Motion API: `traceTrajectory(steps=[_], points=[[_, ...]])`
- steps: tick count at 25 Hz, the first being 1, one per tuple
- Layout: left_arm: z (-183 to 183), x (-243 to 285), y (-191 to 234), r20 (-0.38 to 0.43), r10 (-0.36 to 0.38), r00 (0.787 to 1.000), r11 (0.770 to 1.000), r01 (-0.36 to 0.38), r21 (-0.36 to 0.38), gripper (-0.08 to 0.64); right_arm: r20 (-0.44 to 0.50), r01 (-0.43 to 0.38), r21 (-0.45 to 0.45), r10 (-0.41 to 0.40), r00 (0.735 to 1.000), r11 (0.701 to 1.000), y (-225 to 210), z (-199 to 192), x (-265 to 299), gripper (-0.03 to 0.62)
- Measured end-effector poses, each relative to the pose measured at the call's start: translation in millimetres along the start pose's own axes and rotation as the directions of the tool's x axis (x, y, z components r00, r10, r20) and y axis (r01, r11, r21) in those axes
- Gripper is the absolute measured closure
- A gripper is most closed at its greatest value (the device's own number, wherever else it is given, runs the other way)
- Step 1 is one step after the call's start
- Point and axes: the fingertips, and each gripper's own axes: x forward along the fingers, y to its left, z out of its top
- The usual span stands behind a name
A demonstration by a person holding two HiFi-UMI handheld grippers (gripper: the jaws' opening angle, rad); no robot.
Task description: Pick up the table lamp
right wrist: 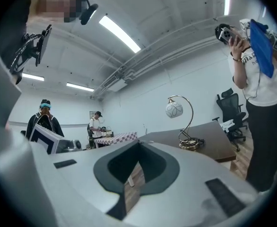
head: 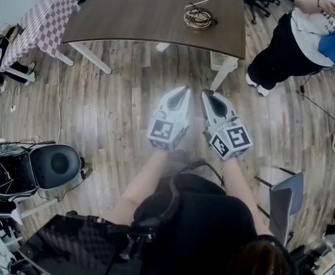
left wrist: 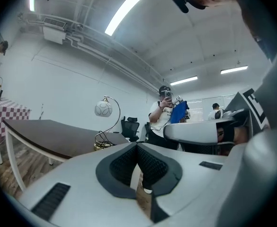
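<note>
Left gripper view and right gripper view each show jaws shut together on nothing; the white left gripper (head: 184, 90) and white right gripper (head: 206, 94) point side by side, likely lined up for the approach, toward the brass-based, arched table lamp (head: 199, 18) with a white globe, standing well apart on the dark wooden table (head: 138, 13)

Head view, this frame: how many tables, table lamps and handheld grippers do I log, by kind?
Tables: 2, the brown table and the checkered-cloth table
Table lamps: 1, the table lamp standing on the brown table
Grippers: 2, the left gripper and the right gripper, both with jaws shut on nothing
Total: 5
</note>
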Motion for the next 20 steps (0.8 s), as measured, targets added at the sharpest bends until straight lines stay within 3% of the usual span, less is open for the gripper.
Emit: traceTrajectory(steps=[13, 20], points=[[-4, 49, 38, 0.017, -0.068, 0.998, 0.997, 0.068, -0.022, 0.557, -0.007, 0.078, 0.004, -0.078, 0.997, 0.997, -28, -12, 53, 0.591], [-5, 72, 52, 0.007, -0.054, 0.999, 0.998, 0.054, -0.036, 0.557, -0.027, 0.072, 0.01, -0.072, 0.997, 0.997, -51, -14, 76, 0.591]])
